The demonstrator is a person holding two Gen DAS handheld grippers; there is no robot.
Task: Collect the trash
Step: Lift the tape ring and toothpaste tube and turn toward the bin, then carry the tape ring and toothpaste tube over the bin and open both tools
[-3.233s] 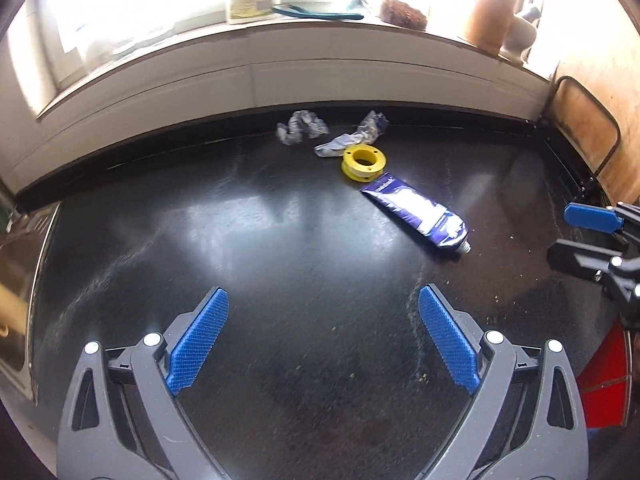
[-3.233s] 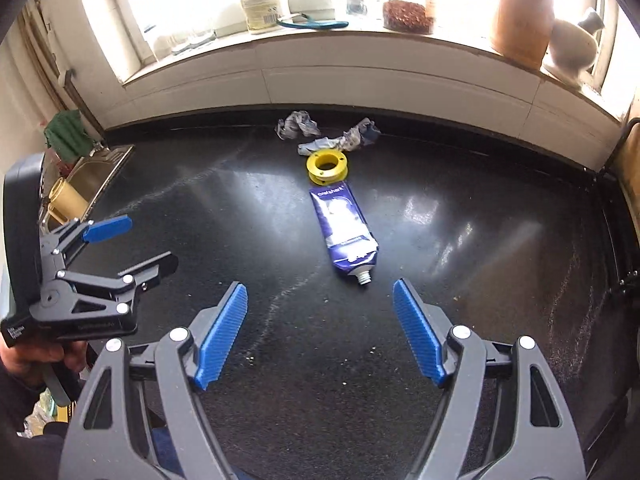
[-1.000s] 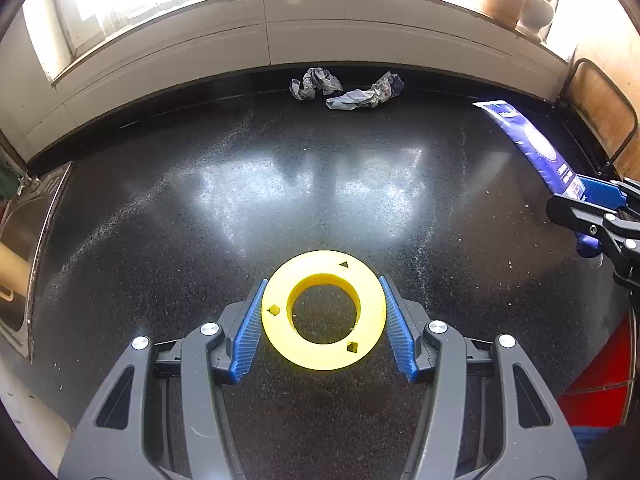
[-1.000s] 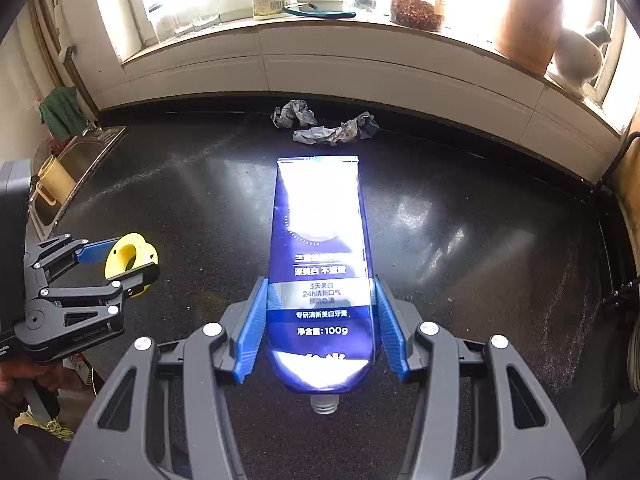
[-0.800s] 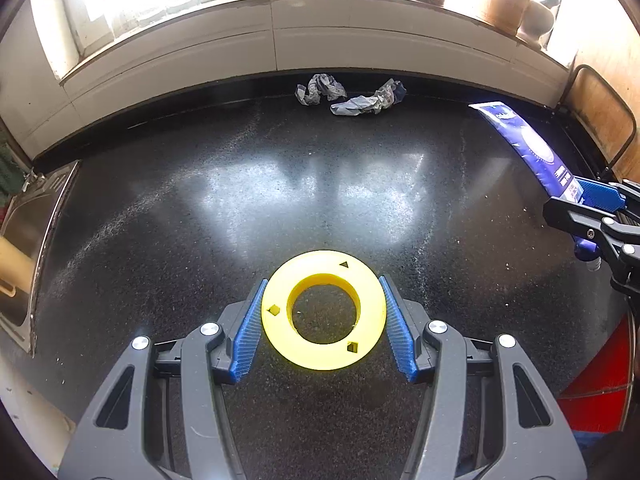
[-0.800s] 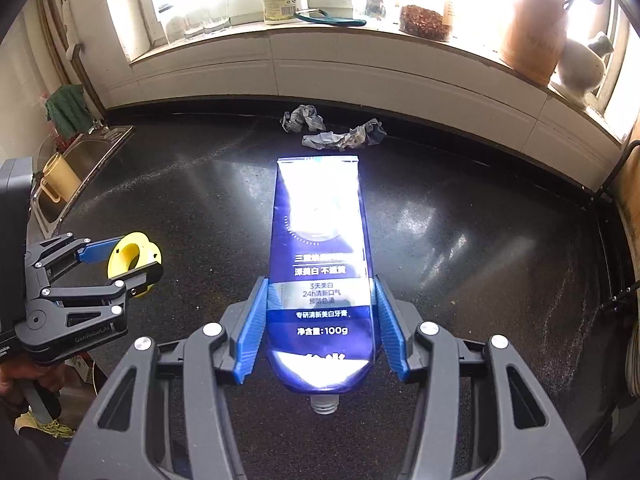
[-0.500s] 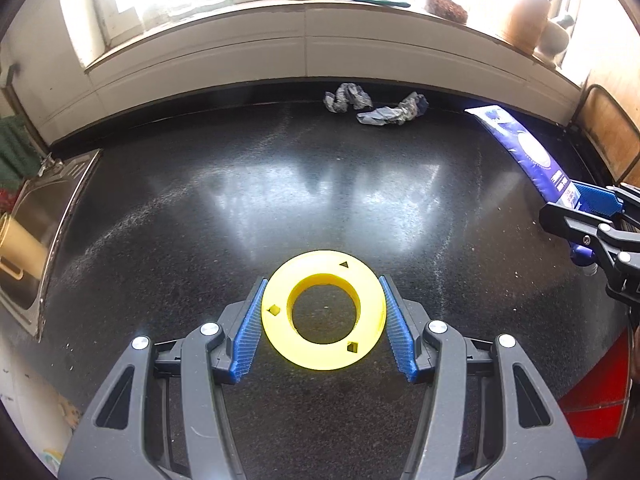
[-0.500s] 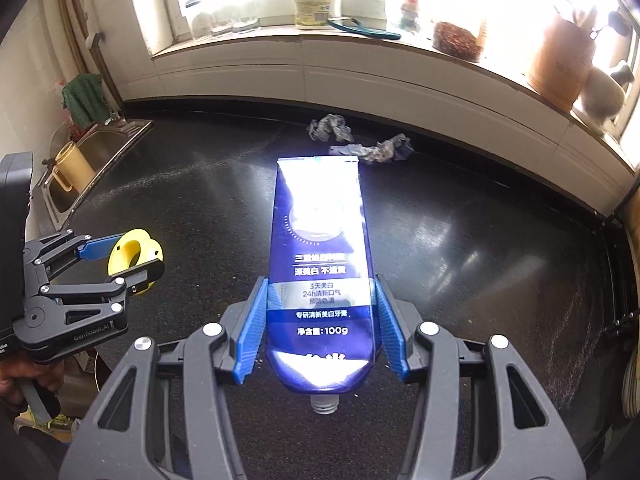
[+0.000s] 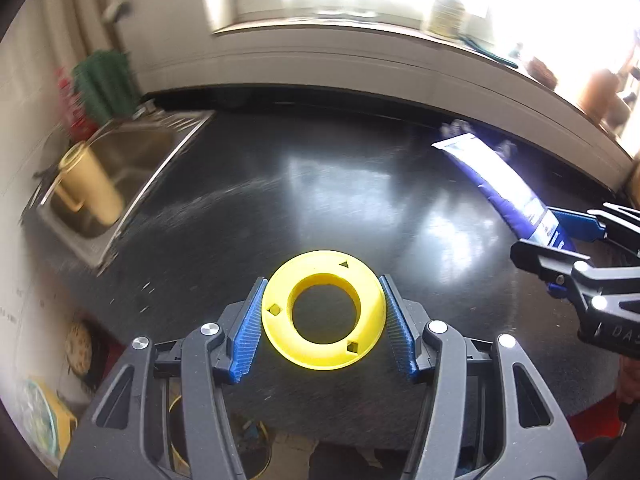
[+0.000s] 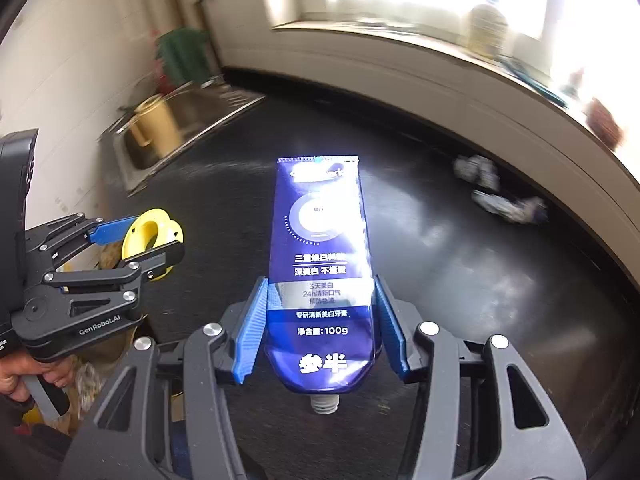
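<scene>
The left gripper [image 9: 324, 322] is clenched on a yellow ring-shaped spool [image 9: 324, 310]: its two blue pads press the rim from either side, and the spool lies flat between them, lifted clear above the black surface [image 9: 360, 200]. The right gripper [image 10: 320, 330] is clamped on a blue toothpaste tube [image 10: 320, 264], gripped across its lower body, with the uncapped nozzle toward the camera and the flat crimped end pointing away.

Taking the sink [image 9: 132, 160] as the landmark: it is sunk into the left end of the surface and holds a yellow mug [image 9: 90, 188]. A green cloth [image 9: 104, 84] hangs on the wall behind the sink. The spool is held to the right of the sink, near the surface's front edge, and the tube further right again. Far to the right of the sink, against the back wall under the window ledge, lie two crumpled wrappers [image 10: 492, 188]. A bottle [image 10: 486, 30] stands on the ledge above, blurred. Nothing stands between the grippers and the sink.

Both grippers tilt steeply downward, side by side. In the right wrist view a hand [image 10: 24, 376] grasps the left gripper's handle.
</scene>
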